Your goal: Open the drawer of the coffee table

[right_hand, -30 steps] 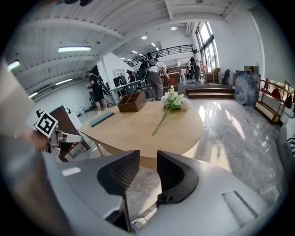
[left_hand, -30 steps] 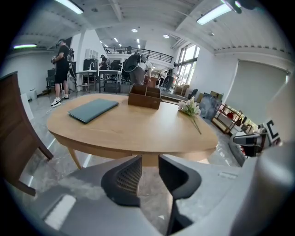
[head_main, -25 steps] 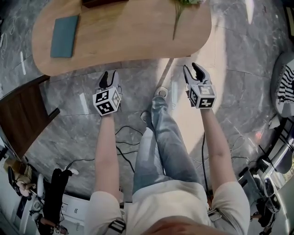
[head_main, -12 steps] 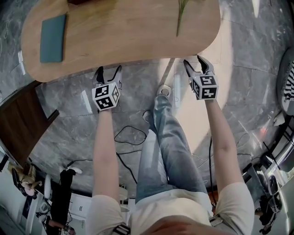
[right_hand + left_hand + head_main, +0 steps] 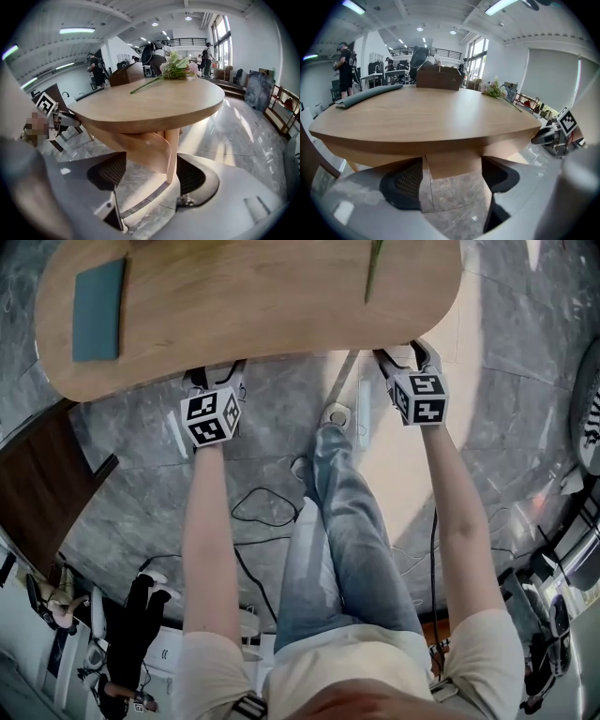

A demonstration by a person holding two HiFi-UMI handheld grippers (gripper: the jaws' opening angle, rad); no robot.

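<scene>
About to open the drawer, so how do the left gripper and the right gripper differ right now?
The left gripper faces a flat wooden panel under the tabletop; the right gripper faces a curved wooden piece and a slim leg. The right gripper is near the flower stem; the left is not. Shared: both jaws have just been opening, stand wide, and grip nothing.

The oval light-wood coffee table (image 5: 253, 306) is standing on the grey marble floor (image 5: 281, 427), its drawer (image 5: 452, 164) sitting tucked under the top.
</scene>
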